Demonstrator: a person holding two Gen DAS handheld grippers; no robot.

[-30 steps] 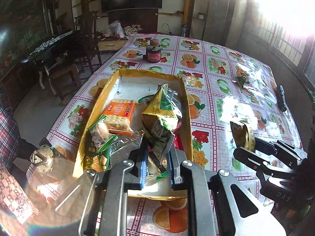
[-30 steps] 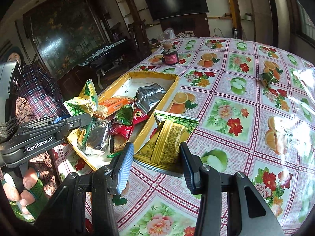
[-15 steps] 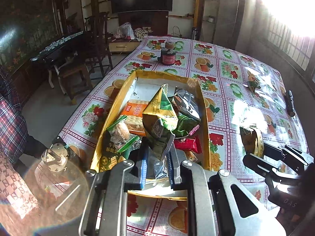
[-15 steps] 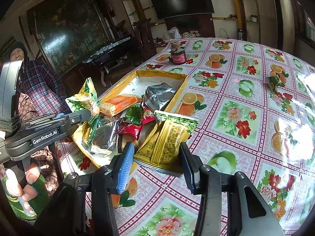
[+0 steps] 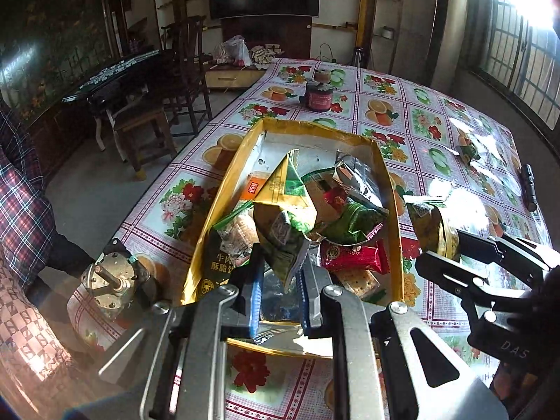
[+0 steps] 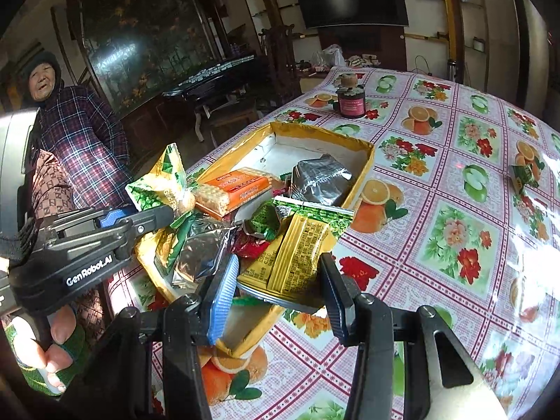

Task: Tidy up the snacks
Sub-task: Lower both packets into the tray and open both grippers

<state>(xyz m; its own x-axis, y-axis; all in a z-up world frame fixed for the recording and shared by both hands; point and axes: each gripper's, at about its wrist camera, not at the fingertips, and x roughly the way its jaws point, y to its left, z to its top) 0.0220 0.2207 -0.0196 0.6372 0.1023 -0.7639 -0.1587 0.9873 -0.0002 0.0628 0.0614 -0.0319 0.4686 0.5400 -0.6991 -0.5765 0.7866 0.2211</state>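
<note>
A yellow cardboard box (image 5: 224,189) (image 6: 364,154) on the floral tablecloth holds several snack packs. My left gripper (image 5: 280,287) is shut on a yellow-green snack bag (image 5: 283,203) and holds it above the box's near end; the same bag shows in the right wrist view (image 6: 164,182). My right gripper (image 6: 276,283) is shut on a yellow-green wafer pack (image 6: 297,245), held just over the box's right rim; it also shows in the left wrist view (image 5: 430,227).
A dark red jar (image 5: 318,94) stands beyond the box. A small green snack (image 5: 467,147) and a black flashlight (image 5: 530,185) lie at the table's right. A seated person in plaid (image 6: 80,133) is left of the table. Chairs stand at the far left.
Both grippers have risen with their packs. The left one lifted the yellow-green bag higher over the box; the right one lifted the wafer pack off the table toward the box rim.
</note>
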